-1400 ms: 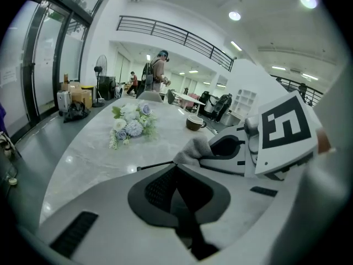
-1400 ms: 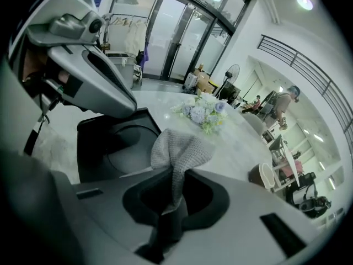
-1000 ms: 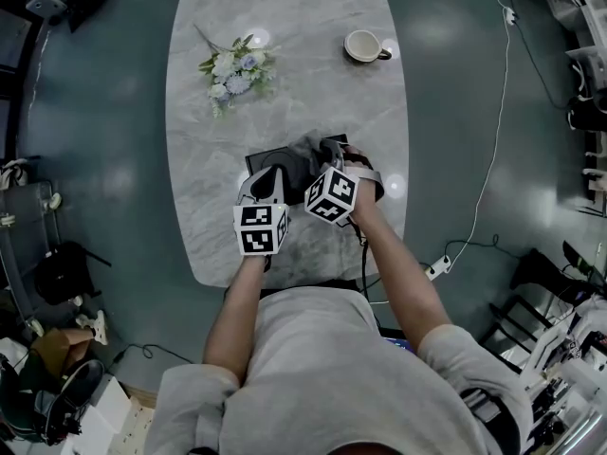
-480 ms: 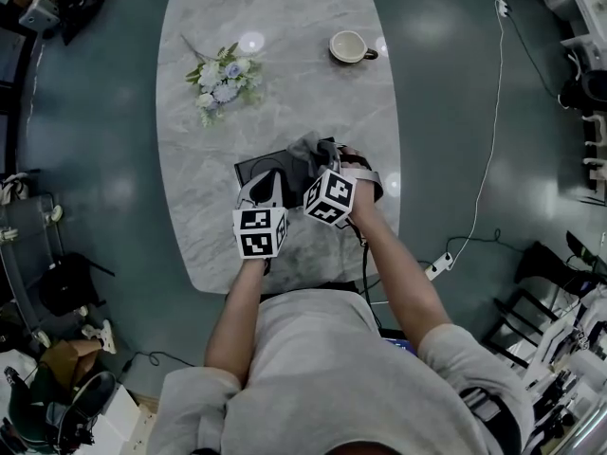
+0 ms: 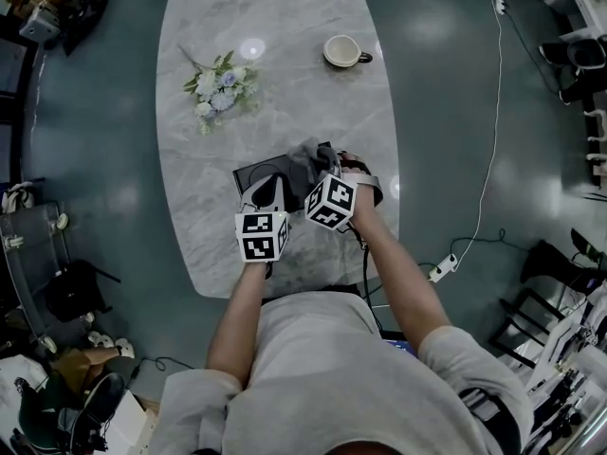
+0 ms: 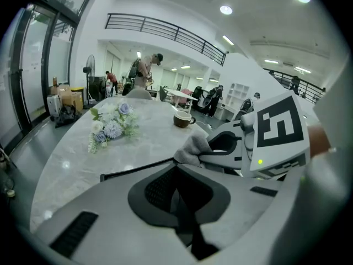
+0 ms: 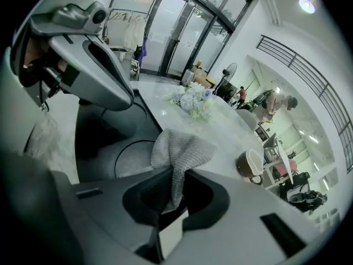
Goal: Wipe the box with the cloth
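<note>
A black box [image 5: 250,172] lies on the marble table [image 5: 285,27], near its front edge. My left gripper [image 5: 269,184] is shut on the box's near rim; its thin black edge [image 6: 132,169] runs into the closed jaws [image 6: 179,195]. My right gripper [image 5: 315,171] is shut on a grey cloth [image 5: 303,156], which hangs from the jaws onto the box's top. In the right gripper view the cloth [image 7: 179,150] drapes from that gripper [image 7: 171,199] over the box's dark surface [image 7: 118,159], and the left gripper [image 7: 99,70] stands close at the left.
A bunch of pale flowers [image 5: 216,85] lies on the far left of the table. A cup [image 5: 342,51] stands at the far right. A white cable [image 5: 493,131] and a power strip [image 5: 442,270] lie on the floor to the right. People stand far off in the room.
The right gripper and the cloth have shifted slightly left over the box. The left gripper has kept its hold on the box.
</note>
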Demonstrator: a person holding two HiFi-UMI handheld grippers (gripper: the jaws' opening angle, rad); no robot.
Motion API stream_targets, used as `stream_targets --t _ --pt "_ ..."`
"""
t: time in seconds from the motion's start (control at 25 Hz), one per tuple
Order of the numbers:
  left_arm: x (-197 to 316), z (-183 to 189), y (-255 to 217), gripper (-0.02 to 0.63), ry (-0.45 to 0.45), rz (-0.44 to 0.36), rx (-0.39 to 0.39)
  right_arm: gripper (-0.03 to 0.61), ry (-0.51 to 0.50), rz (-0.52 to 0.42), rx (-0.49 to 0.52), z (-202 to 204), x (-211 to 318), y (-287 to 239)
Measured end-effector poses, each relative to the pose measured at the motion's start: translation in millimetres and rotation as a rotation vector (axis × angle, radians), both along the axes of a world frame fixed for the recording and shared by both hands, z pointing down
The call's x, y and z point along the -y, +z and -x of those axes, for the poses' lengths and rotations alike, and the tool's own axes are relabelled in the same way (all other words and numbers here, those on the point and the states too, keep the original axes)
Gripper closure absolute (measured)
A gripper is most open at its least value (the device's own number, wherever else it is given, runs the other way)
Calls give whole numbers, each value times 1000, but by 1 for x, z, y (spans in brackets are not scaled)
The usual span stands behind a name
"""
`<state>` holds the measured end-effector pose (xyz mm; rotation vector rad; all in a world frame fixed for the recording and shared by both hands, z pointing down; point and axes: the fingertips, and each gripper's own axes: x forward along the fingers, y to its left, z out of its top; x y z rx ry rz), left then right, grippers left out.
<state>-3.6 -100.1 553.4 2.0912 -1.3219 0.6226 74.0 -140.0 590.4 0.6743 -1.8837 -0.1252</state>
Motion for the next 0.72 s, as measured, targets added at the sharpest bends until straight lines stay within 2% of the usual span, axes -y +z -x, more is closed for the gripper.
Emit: stream_targets --t 0.56,0.72 --pt "-4 -11 -2 591 26 4 -10 532 34 -52 -69 -20 6 -2" --pt "-4 -6 -5 591 21 -4 -8 532 12 -83 -132 -19 7 -1"
